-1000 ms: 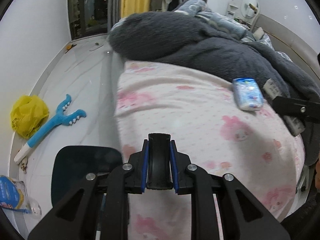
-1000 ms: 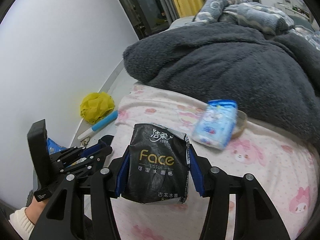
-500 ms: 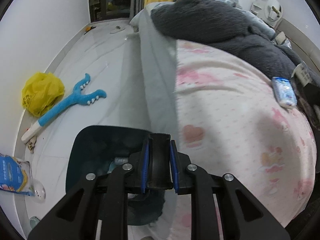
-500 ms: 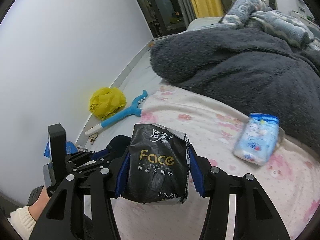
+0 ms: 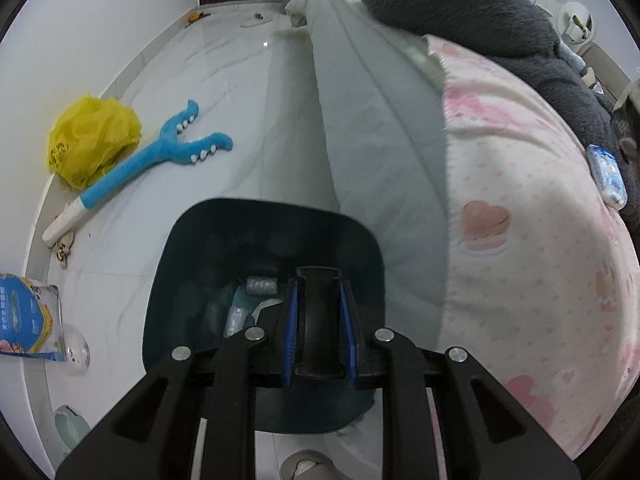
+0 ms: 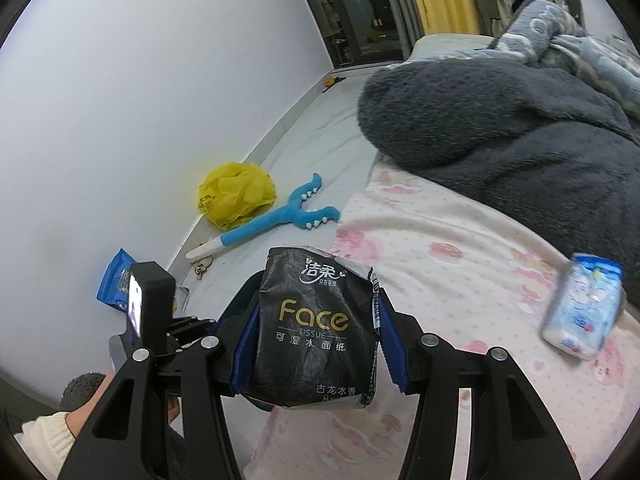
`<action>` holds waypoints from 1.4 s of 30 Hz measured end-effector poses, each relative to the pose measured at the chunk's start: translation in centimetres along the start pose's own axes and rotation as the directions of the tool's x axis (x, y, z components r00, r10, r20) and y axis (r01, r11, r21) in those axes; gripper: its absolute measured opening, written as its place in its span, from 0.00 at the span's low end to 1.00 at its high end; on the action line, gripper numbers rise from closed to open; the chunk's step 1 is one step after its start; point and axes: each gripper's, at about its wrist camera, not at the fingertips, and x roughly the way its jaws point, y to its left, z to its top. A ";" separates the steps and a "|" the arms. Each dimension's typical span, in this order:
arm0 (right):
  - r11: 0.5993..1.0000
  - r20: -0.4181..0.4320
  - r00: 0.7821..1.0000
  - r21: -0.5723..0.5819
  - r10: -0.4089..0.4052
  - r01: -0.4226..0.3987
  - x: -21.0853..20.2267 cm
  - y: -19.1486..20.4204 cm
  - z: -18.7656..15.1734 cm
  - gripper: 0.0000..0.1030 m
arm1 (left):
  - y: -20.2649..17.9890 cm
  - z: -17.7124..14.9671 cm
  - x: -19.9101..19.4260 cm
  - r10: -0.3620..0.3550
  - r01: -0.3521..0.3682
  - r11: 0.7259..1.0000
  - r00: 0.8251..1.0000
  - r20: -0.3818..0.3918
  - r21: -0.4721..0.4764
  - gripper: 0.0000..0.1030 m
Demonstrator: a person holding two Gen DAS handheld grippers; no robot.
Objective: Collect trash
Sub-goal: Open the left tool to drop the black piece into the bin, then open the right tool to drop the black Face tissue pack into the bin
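Over pink bedsheet (image 6: 460,280), crumpled black tissue pack (image 6: 316,328).

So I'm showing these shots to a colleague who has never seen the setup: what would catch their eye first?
Probably the black Face tissue pack clamped in the right tool, filling the middle of the right wrist view above the pink patterned bedsheet. Next, the dark teal bin on the floor beside the bed, with the left tool shut on a black handle-like part above its opening. Against the wall, a crumpled yellow bag and a blue plush toy stand out.
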 end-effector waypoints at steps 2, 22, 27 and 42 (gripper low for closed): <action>1.000 -0.005 1.000 -0.006 0.005 -0.005 0.5 0.5 0.1 0.53 | 0.6 -0.2 0.4 -0.006 0.005 1.000 1.000 -0.019 -0.013 0.21; 0.997 -0.065 0.996 -0.037 0.062 -0.064 4.6 4.5 0.3 0.53 | 5.2 -1.5 2.3 -0.064 0.046 0.989 0.990 -0.124 -0.143 0.31; 0.996 -0.094 0.993 -0.030 0.077 -0.080 6.5 5.5 0.3 0.53 | 6.0 -1.2 0.9 -0.063 0.053 0.988 0.995 -0.071 -0.143 0.63; 0.995 -0.212 0.975 -0.061 0.064 -0.078 13.8 9.4 -0.6 0.53 | 9.2 -0.7 -5.7 0.008 0.014 0.990 0.988 0.157 -0.139 0.66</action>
